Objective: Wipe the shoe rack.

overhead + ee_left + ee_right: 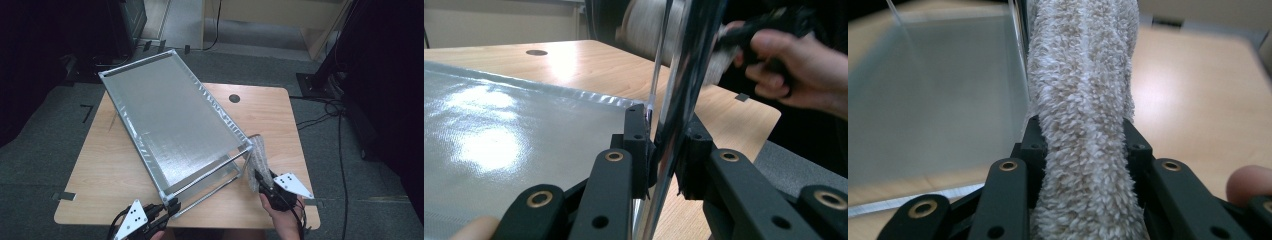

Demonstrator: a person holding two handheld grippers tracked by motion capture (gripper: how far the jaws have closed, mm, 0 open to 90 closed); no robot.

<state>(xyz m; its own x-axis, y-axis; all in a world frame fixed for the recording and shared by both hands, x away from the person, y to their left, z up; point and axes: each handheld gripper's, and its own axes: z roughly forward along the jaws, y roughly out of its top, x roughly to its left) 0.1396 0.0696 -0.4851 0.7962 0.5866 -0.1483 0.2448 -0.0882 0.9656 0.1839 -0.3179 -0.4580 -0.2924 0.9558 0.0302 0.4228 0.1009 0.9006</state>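
A long metal-framed rack (175, 120) with a grey shiny top panel (499, 130) lies diagonally across the wooden table (115, 165). My left gripper (167, 207) is shut on the rack's chrome corner post (689, 75) at the near end, and its pads (639, 145) press on both sides of the post. My right gripper (260, 182) is shut on a rolled beige towel (259, 155), which stands up beside the rack's near right corner. The towel (1083, 100) rises between the right gripper's (1083, 145) jaws, close against the rack's side panel (938, 90).
A round cable hole (234, 98) sits in the table's far side. Bare wood (1188, 90) lies to the right of the towel. Cables (325, 107) and a dark stand base (312, 82) are on the floor at the right.
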